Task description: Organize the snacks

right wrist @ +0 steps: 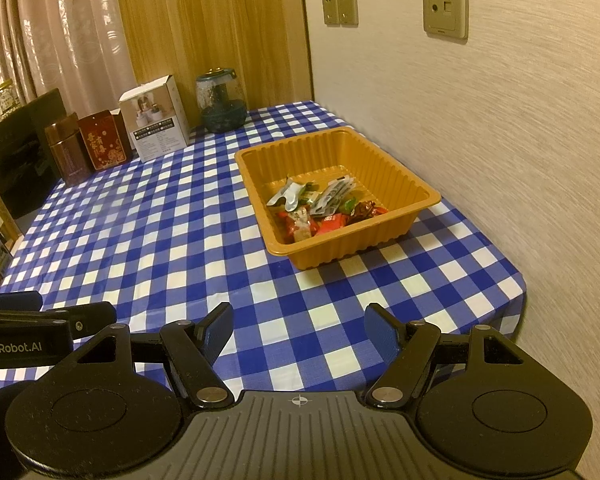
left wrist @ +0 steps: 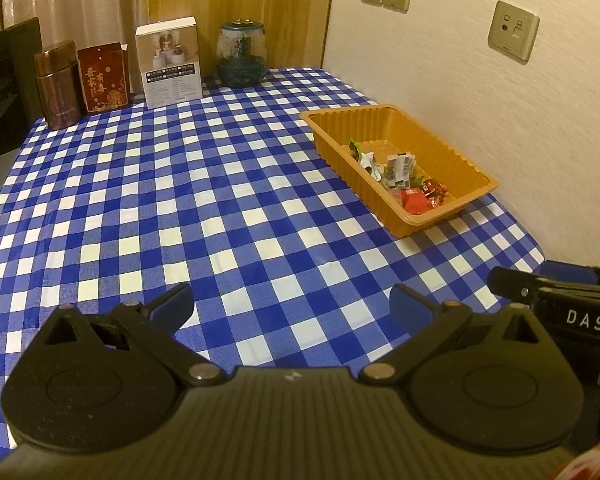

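The snacks all lie together in the orange tray, heaped toward its near end: red wrappers, a few silvery and clear packets, a bit of green. The tray sits on the checked bench close to the wall, and no loose snack shows anywhere on the cloth in either view, so the gathering looks finished, or very nearly so. The left gripper is released and empty, held over bare cloth well back from the tray; the right gripper is likewise spread wide with nothing between its fingers, near the bench's front edge. Along the far edge stand a brown tin, a red box, a white box and a glass jar, untouched. What remains, if anything, is probably only tidying the pile.
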Motion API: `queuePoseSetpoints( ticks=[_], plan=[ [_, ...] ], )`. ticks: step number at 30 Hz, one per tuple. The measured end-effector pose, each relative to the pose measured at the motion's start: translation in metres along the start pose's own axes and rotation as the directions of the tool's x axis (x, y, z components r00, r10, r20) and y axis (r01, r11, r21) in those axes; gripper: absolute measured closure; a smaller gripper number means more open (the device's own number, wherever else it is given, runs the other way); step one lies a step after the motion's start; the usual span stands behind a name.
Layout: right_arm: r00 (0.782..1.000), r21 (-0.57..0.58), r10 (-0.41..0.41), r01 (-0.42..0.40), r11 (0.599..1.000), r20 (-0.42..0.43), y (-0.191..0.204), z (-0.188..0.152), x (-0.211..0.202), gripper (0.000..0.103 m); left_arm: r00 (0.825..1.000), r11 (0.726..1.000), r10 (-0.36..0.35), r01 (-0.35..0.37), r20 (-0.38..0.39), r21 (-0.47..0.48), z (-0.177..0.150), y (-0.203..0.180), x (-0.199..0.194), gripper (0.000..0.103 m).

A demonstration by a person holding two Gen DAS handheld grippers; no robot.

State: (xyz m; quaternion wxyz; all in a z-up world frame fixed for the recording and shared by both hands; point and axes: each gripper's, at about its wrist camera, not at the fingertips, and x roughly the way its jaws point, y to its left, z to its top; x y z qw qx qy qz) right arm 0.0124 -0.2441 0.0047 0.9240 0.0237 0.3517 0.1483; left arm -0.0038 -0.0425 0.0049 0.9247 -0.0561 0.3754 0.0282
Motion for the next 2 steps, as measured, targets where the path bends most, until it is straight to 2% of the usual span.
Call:
queuePoseSetpoints(
  ticks=[2],
  plan=[
    [1.0,0.001,-0.001,0.001,1.0,0.0,0.0003,-0.0001,0.0,0.031,1.0,1.0,-0.002,0.002,-0.001,0.001,0.0001,0.0005,0.0,0.0]
  ],
)
